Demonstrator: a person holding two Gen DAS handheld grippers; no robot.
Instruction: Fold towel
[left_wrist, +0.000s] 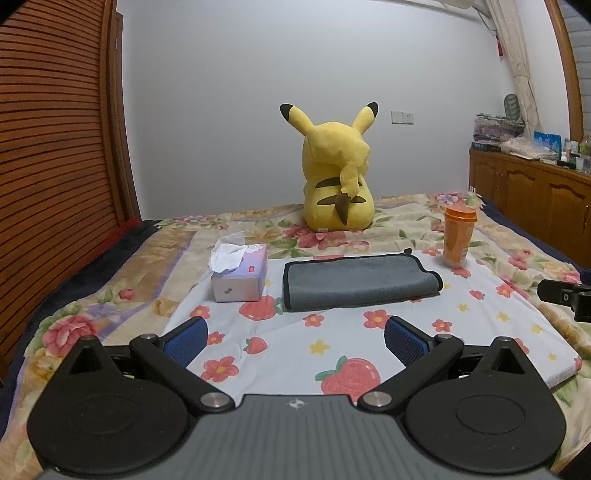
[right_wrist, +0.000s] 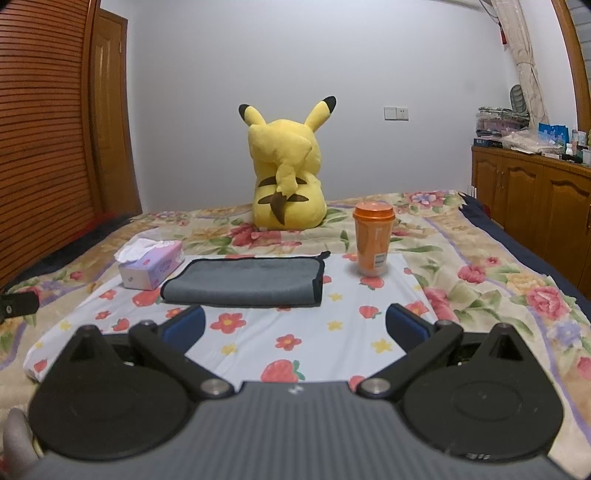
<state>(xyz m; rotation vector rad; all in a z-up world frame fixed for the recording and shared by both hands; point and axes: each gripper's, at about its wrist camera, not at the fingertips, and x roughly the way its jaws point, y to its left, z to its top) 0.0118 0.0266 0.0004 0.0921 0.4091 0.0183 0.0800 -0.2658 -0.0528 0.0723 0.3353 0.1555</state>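
The grey towel (left_wrist: 360, 282) lies already folded, flat on the white strawberry-print cloth (left_wrist: 480, 321), at mid-frame in both wrist views. The left gripper (left_wrist: 295, 341) sits low in frame, jaws spread wide, holding nothing, with the towel beyond its tips and apart from them. The right gripper (right_wrist: 295, 326) is likewise spread and unloaded; the towel (right_wrist: 247, 282) lies just beyond its left finger. A tissue box (left_wrist: 240, 275) stands left of the towel, an orange cup (left_wrist: 458, 236) to its right.
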